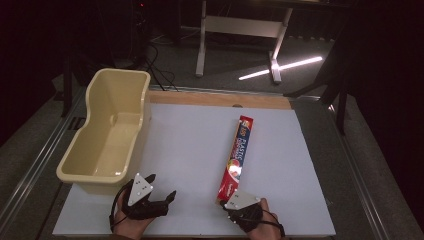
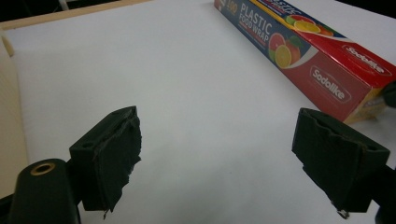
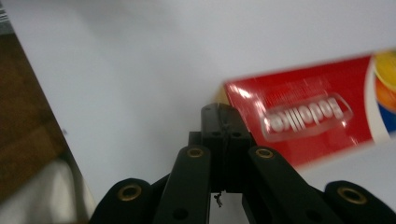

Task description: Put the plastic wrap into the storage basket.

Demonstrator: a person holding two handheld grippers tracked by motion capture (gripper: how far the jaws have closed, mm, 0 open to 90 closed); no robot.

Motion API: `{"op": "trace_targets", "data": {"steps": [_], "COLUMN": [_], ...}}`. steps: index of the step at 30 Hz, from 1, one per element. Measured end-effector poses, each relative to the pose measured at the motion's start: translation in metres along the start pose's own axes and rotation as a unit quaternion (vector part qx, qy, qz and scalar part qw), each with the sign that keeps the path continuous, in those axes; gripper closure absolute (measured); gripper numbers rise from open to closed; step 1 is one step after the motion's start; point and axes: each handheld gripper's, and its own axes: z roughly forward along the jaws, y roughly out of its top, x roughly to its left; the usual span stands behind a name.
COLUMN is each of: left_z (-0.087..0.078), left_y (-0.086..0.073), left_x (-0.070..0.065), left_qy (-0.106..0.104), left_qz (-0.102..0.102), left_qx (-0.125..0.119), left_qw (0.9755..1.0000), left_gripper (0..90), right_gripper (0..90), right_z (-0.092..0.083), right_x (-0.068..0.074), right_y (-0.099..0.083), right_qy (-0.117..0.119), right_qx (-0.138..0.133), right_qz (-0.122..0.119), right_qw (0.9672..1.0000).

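Note:
A long red and blue plastic food wrap box lies on the white board, running from near me toward the far side. My right gripper is at the box's near end. In the right gripper view its jaws are pressed together with nothing between them, and their tip is against the corner of the box. My left gripper hovers over bare board near the front edge, left of the box. Its jaws stand wide apart and empty, with the box ahead and to the right.
A beige plastic tub stands empty along the board's left side, and its wall borders the left gripper view. A wooden strip runs along the board's far edge. Beyond it are dark floor and a desk frame.

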Motion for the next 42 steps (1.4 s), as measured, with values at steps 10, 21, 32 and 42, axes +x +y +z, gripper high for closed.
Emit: {"op": "trace_targets", "data": {"steps": [10, 21, 32, 42], "left_z": [0.003, -0.001, 0.003, 0.002], "left_y": [0.000, 0.000, 0.000, 0.000], "left_x": [-0.002, 0.000, -0.002, 0.000], "left_qy": [-0.004, -0.004, -0.007, -0.007], "left_qz": [0.002, -0.003, -0.001, -0.004], "left_qx": [0.002, -0.005, 0.001, 0.000], "left_qw": [1.0000, 1.0000, 1.0000, 1.0000], "left_gripper": [15.5, 15.5, 15.5, 15.5], "right_gripper": [90.0, 90.0, 90.0, 90.0], "right_z": [0.018, 0.038, 0.004, -0.010], "right_x": [0.017, 0.028, -0.021, -0.058], "right_y": [0.014, 0.023, -0.013, -0.032], "right_qy": [-0.017, -0.097, -0.131, -0.140], "right_qx": [-0.028, 0.003, 0.032, 0.047], "right_qz": [-0.004, 0.017, 0.102, 0.163], "right_qw": [0.9995, 0.9951, 0.9856, 0.9755]}}
